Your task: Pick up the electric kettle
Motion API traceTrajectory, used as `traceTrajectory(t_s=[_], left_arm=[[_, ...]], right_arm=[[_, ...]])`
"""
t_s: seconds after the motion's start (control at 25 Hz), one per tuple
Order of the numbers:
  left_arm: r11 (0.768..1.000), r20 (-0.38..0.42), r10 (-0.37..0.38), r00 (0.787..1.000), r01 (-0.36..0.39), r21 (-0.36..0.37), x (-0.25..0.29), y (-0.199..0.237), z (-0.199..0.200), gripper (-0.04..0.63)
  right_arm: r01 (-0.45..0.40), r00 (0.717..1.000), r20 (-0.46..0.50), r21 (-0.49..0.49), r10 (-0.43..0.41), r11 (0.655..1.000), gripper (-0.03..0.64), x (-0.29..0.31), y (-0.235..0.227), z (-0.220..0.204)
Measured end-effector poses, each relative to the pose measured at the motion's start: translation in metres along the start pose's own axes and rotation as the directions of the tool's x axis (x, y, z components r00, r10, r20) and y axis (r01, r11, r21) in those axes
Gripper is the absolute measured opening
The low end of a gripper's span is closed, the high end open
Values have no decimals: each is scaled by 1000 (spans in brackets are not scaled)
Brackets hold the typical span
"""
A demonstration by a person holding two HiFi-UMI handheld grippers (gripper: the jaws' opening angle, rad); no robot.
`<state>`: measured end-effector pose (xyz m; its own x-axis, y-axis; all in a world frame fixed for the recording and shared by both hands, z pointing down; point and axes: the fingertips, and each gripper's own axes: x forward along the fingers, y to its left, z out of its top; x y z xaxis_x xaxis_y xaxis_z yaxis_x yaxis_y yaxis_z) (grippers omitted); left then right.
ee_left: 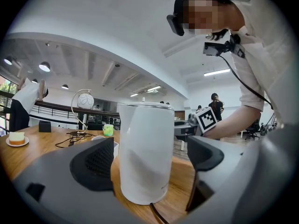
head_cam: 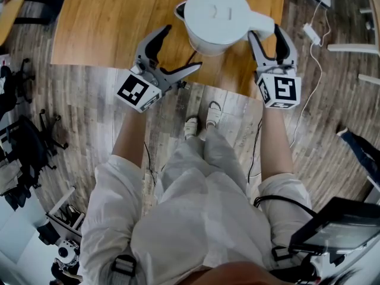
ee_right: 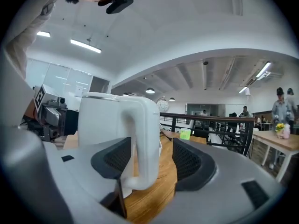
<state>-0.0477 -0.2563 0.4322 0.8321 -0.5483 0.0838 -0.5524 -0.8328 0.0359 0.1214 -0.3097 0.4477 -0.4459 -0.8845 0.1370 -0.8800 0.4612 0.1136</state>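
1. The left gripper (head_cam: 183, 47) is level and stands wide. In its own view the kettle (head_cam: 217, 16) fills most of the space between its pads (ee_left: 96, 164). The body is close by one pad, and bare wood shows before the other. No pad presses on it.
2. The right gripper (head_cam: 266, 34) stands narrower, one jaw on each side of the handle (ee_right: 145, 139). The handle looks close against one pad, but I cannot tell if they touch. A strip of wood shows between it and the other pad (ee_right: 189, 164), so the handle is not clamped.
3. The white kettle stands upright on the table (head_cam: 107, 22), lid down, near the edge closest to the person. Its handle points toward the right gripper.
4. A black cord (ee_left: 156, 213) leaves the kettle's base toward the left gripper.
5. Farther along the table are a green cup (ee_left: 108, 129) and a plate (ee_left: 17, 141) with a piece of cake.
6. Below the table edge is a plank floor (head_cam: 89, 100). The person's shoes (head_cam: 202, 120) are between the two grippers there. A white cable (head_cam: 312, 33) lies to the right.
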Motion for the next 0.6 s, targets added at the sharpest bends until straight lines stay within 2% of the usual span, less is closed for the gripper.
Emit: traceTrajectory(t_s=[0.6], left_arm=[[1000,-13,-20,1000,20,-6,2,-1,-6,477]], right_arm=[[119,993,16,-35,-119,992,265,28,-13,2]])
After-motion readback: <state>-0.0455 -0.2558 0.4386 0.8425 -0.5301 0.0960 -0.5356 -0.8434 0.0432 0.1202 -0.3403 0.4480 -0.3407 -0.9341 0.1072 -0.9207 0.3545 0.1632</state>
